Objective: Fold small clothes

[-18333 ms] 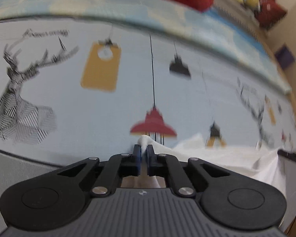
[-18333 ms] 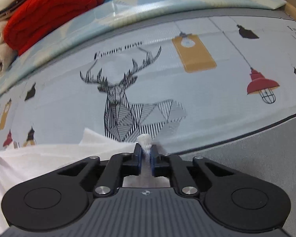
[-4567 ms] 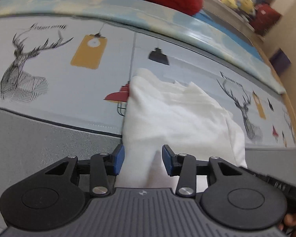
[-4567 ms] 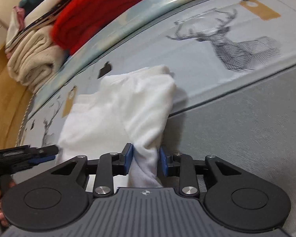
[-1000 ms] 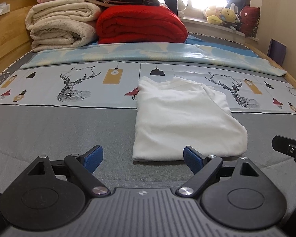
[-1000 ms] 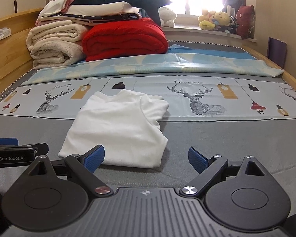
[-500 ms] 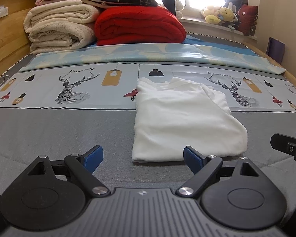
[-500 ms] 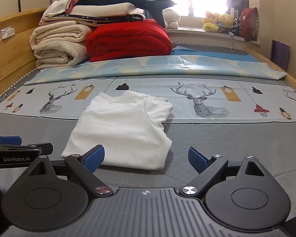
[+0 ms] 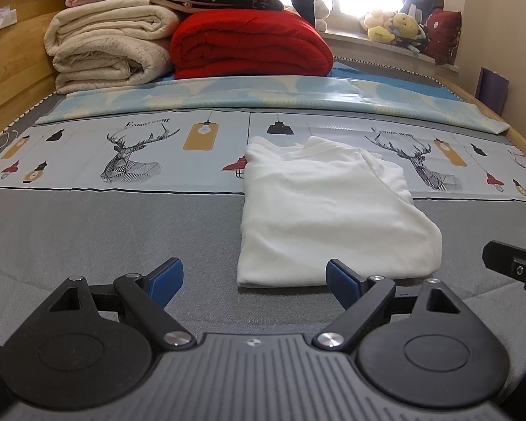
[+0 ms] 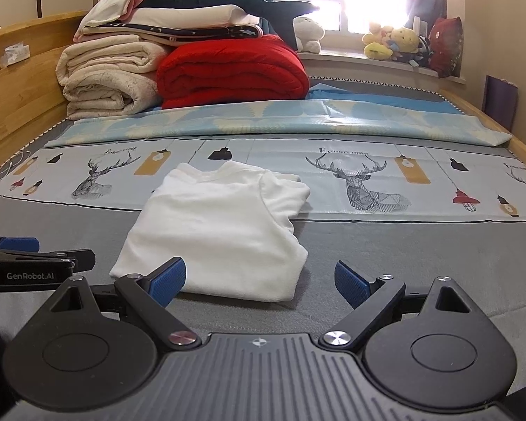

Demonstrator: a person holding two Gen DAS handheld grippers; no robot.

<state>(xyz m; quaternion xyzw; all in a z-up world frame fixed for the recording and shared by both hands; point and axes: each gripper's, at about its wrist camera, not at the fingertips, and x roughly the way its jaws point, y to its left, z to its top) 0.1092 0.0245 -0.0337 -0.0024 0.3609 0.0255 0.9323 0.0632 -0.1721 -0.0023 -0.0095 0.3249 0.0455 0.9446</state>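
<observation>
One small white folded cloth [image 9: 329,210] lies flat on the grey bed cover [image 9: 105,238], its far end on the blue sheet with deer pictures [image 9: 133,154]. The left gripper [image 9: 254,280] and the right gripper [image 10: 259,280] both hang near it, jaws wide apart, holding nothing.

"GenRobot.AI" is printed in white on the side of the left gripper [image 10: 35,245]; the bedsheet [image 10: 368,175] lettering is illegible.
</observation>
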